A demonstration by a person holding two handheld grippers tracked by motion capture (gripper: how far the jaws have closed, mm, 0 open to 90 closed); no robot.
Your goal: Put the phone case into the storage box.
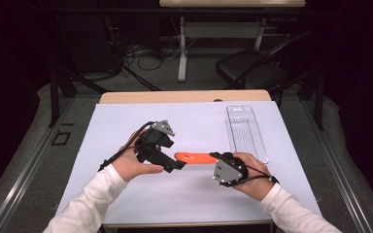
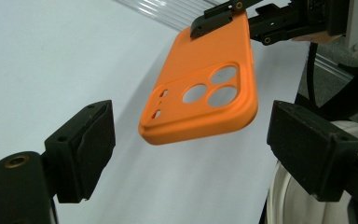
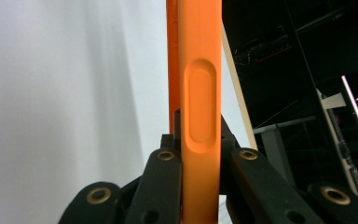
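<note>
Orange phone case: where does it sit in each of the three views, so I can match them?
High view: orange phone case lies level at centre, between both tongs.
Left gripper view: upper centre, camera holes facing us, its far end clamped by the right tongs.
Right gripper view: edge-on, centre.
Shared landmark: the white table sheet.

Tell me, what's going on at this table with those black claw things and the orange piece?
A person at the table holds a two-jaw gripper in each hand. The right gripper is clamped on one end of an orange phone case and holds it up off the white surface. The left gripper has its jaws open on either side of the case's camera-hole end, not touching it, seemingly about to take hold. A clear plastic tray lies farther back on the right.
</note>
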